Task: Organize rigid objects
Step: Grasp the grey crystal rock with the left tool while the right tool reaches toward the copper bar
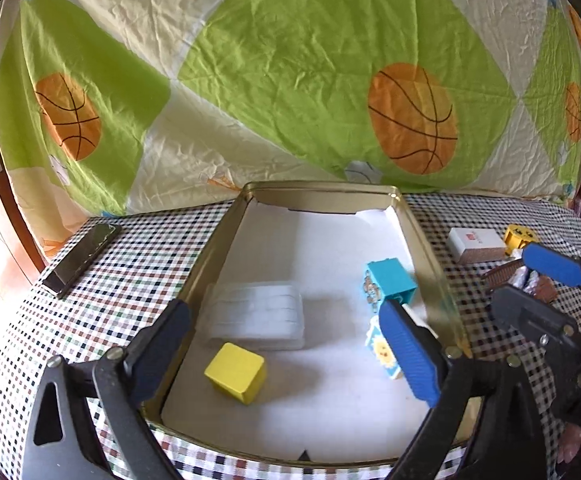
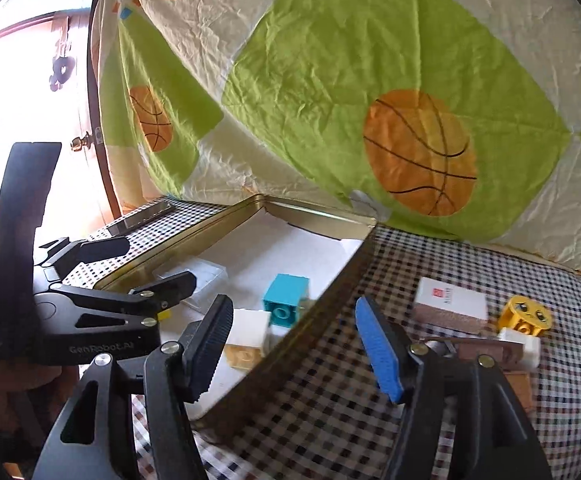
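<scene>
My left claw (image 1: pixel 286 344) hangs open and empty over the gold tin tray (image 1: pixel 426 240), whose white floor carries a yellow cube (image 1: pixel 236 372), a clear plastic box (image 1: pixel 256 322), a teal brick (image 1: pixel 390 282) and a sun-printed block (image 1: pixel 382 350) partly hidden behind my blue finger. My right claw (image 2: pixel 290 344) is also spread wide and holds nothing, straddling the tray's right wall. On the checkered desk (image 2: pixel 330 400) to the right lie a white carton (image 2: pixel 452 304), a yellow round toy (image 2: pixel 526 316) and brown pieces. A phone (image 1: pixel 82 258) lies far left.
</scene>
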The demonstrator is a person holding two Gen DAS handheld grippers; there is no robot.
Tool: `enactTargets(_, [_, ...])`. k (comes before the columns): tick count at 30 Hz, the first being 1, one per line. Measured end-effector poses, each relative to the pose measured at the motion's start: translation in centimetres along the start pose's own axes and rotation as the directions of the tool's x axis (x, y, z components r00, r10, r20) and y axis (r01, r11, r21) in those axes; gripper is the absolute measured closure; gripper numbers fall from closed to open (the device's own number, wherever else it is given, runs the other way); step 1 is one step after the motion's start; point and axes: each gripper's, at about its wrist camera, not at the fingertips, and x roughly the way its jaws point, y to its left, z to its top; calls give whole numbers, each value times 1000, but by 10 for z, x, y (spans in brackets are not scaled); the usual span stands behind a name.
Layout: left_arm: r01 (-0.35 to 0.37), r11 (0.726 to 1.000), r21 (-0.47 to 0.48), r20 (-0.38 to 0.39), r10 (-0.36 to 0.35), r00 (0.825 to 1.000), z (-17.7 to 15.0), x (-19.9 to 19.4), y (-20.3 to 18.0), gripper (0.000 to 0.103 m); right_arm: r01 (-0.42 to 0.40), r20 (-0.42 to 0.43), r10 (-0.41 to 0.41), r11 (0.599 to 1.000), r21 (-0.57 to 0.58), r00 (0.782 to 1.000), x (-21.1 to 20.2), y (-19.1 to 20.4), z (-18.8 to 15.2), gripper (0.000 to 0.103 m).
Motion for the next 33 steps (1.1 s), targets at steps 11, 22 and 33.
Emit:
enactTargets(11, [113, 991, 76, 26, -115, 993, 2, -8, -88, 6, 202, -62, -192, 941, 270, 979, -25, -128, -33, 27])
enactTargets(22, [192, 965, 180, -14, -192, 981, 5, 6, -164, 6, 282, -137, -248, 884, 372, 959, -33, -163, -49, 26])
enactTargets(33, [273, 945, 180, -116, -256, 960, 7, 40, -181, 43, 300, -155, -260, 882, 363, 953, -29, -165, -49, 26])
